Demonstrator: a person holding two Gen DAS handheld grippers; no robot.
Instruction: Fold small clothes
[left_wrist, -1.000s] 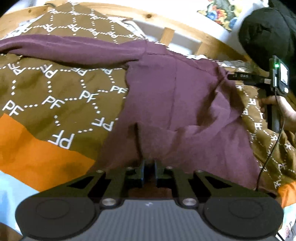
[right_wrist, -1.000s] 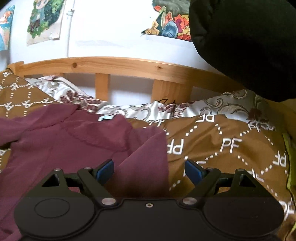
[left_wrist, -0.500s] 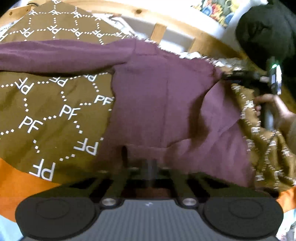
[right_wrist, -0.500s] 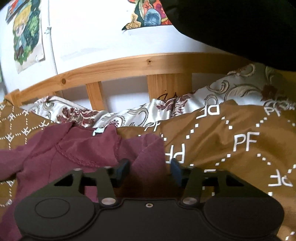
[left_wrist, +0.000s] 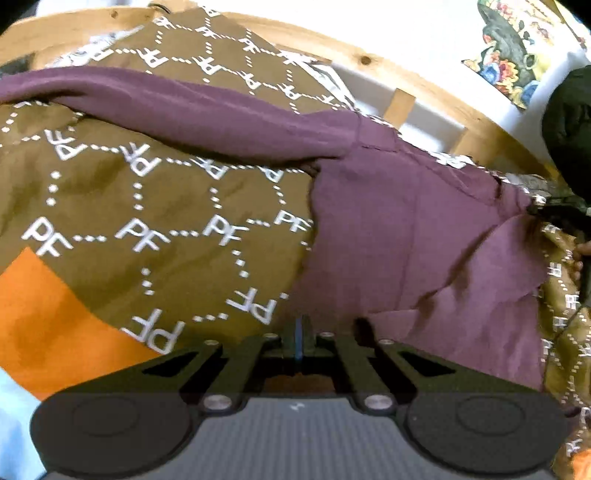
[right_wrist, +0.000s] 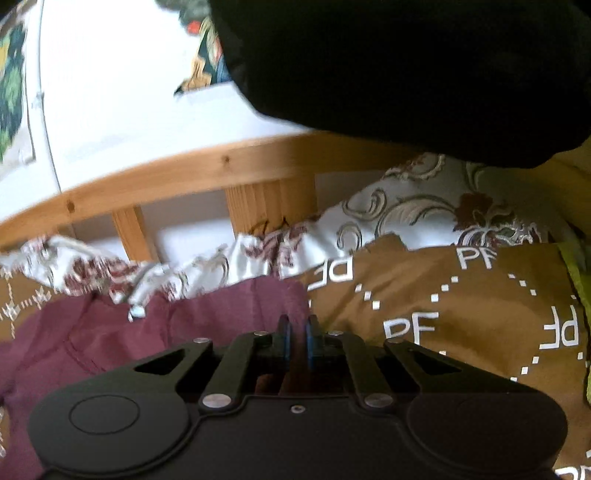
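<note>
Starting in the left wrist view: the left gripper has its jaws pressed together at lower centre, a blue pad edge visible between them, and whether any cloth of the maroon top is caught there cannot be told, since the hem meets the finger bases in shadow. A second ago the jaws sat on the garment's lower hem; now they lie at its left edge, over the brown PF-print blanket. The top spreads across centre right, one sleeve running to the upper left. At the right edge the other tool and a bit of hand are cut off and blurred. In the right wrist view, the right gripper, wide apart a second ago and half closed after that, is now pinched on a fold of the maroon top at lower centre; the cloth between the pads is dark and barely readable. The frame is motion-blurred. A wooden bed rail crosses mid-frame, and a black mass fills the upper right, unidentifiable.
</note>
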